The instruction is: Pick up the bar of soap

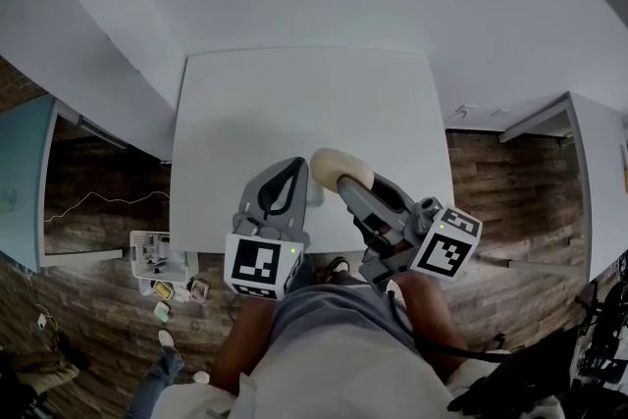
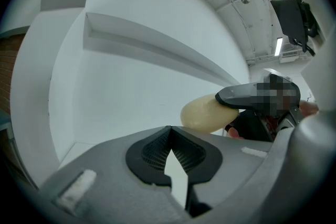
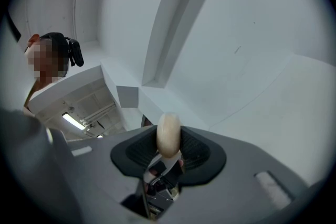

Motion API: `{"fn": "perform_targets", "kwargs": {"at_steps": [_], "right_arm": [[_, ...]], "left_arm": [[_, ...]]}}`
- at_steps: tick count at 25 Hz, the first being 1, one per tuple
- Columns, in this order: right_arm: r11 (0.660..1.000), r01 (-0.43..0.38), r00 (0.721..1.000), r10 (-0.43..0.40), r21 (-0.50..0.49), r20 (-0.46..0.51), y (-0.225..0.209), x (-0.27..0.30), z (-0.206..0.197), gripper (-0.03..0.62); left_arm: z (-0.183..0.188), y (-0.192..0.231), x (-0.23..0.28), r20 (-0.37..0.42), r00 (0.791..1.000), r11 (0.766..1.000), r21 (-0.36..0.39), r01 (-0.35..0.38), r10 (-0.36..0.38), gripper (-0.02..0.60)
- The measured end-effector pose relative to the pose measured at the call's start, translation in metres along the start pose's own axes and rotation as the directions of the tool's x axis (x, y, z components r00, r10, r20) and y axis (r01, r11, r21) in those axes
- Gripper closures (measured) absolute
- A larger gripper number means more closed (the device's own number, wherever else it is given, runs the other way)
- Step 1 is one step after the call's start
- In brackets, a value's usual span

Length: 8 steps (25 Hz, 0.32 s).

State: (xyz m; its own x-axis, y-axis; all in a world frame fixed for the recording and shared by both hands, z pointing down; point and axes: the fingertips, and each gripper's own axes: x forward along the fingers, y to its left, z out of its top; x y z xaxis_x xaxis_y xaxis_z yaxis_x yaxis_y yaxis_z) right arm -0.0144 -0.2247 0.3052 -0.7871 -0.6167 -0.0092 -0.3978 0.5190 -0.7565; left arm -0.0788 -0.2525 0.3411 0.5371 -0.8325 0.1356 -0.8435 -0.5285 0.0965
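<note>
Item: bar of soap [image 3: 169, 132], cream, oval, seen edge-on.
Location: clamped between the pads of my right claw [image 1: 345, 183], over the near edge of the white table [image 1: 294, 103].
My left claw [image 2: 170, 134]: jaws together, nothing in them, just beside the soap at its 9 o'clock.

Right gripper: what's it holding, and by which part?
The right gripper holds the cream bar of soap by one end, clamped across its broad faces; the other end sticks out beyond the gripper.
</note>
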Motion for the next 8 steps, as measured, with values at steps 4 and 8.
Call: {"fn": "perform_targets", "kwargs": {"at_steps": [4, 8], "right_arm": [[1.000, 0.001, 1.000, -0.001, -0.004, -0.003, -0.0011, 0.0003, -0.0005, 0.471], [1.000, 0.001, 1.000, -0.001, -0.004, -0.006, -0.0002, 0.0004, -0.0005, 0.471]], "left_arm": [[0.0010, 0.0002, -0.0001, 0.003, 1.000, 1.000, 0.000, 0.000, 0.000, 0.580], [0.0027, -0.0008, -0.0013, 0.004, 1.000, 1.000, 0.001, 0.001, -0.001, 0.578]]}}
